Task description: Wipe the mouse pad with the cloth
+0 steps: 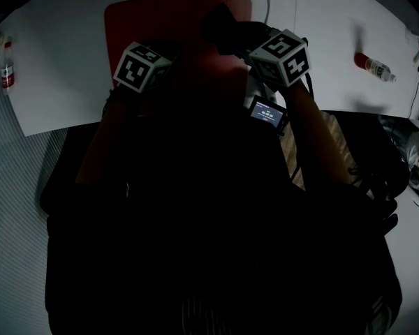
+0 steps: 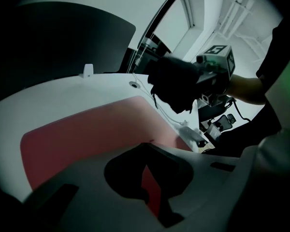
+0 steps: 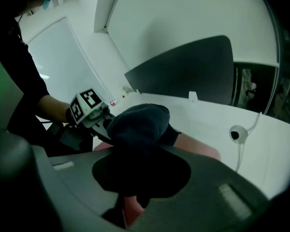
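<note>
Left gripper (image 2: pixel 147 190) hangs low over the near left part of the red mouse pad (image 1: pixel 146 23). Its jaws stand a narrow way apart with nothing between them, and a sliver of the red surface shows through the gap. The right gripper (image 3: pixel 133 180) is closed on the cloth (image 3: pixel 137 124) — a dark, bunched wad that bulges out past the jaws and hides their tips.

From the head view the cloth sits over the far right part of the pad, near its right edge. Whether it touches the pad or hangs just above it cannot be told. In the left gripper view the same wad shows to the right, held ahead of the right gripper's marker cube (image 2: pixel 217 57). A bare forearm runs off to the frame's edge behind that cube.

The mouse pad lies flat on a white table (image 1: pixel 321 33), long side toward the person, and both marker cubes are over or just beside its near edge. A small lit screen (image 1: pixel 267 112) is mounted on the right gripper, below its cube.

On the table a small bottle with a red label (image 1: pixel 7 68) stands near the left edge. A second bottle (image 1: pixel 373 67) lies on its side well off to the right. A thin white cable (image 1: pixel 268 2) runs across the table beyond the pad's far right corner — in the right gripper view it ends at a small round fitting (image 3: pixel 237 134).
</note>
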